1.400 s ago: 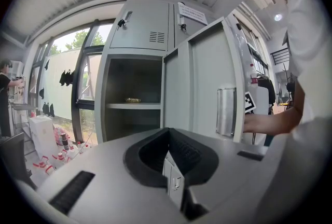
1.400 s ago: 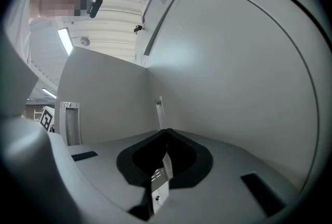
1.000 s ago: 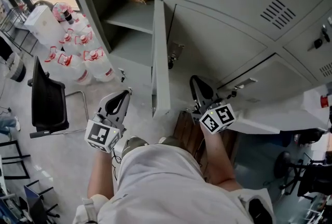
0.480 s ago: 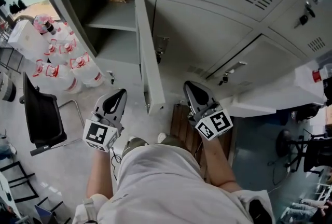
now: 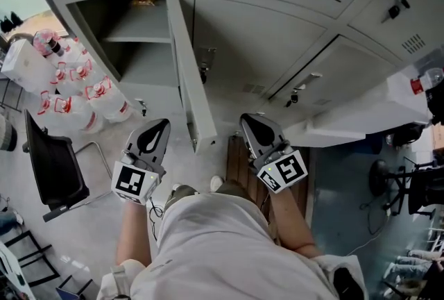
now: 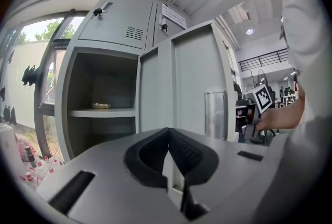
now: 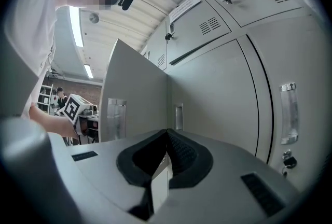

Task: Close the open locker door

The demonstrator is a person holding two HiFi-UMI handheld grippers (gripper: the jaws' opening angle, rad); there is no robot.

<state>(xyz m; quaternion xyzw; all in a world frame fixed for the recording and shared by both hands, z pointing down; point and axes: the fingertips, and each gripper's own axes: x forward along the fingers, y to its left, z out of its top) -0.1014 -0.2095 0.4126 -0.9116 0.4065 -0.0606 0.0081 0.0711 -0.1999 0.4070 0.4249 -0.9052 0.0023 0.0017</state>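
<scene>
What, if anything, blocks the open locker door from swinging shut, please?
Nothing visible except the left gripper, which hangs on the closing side of the open door; the small item sits back on the shelf.

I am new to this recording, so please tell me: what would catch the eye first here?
The open locker door juts out edge-on at the centre, between the left claw and right claw, both shut. At the far left, packs of red-labelled bottles stand on the floor.

white shirt point(image 5: 208, 243), grey left gripper point(image 5: 161, 126) and right gripper point(image 5: 246, 119), black pads, black-and-white marker cubes point(image 5: 133, 182).
</scene>
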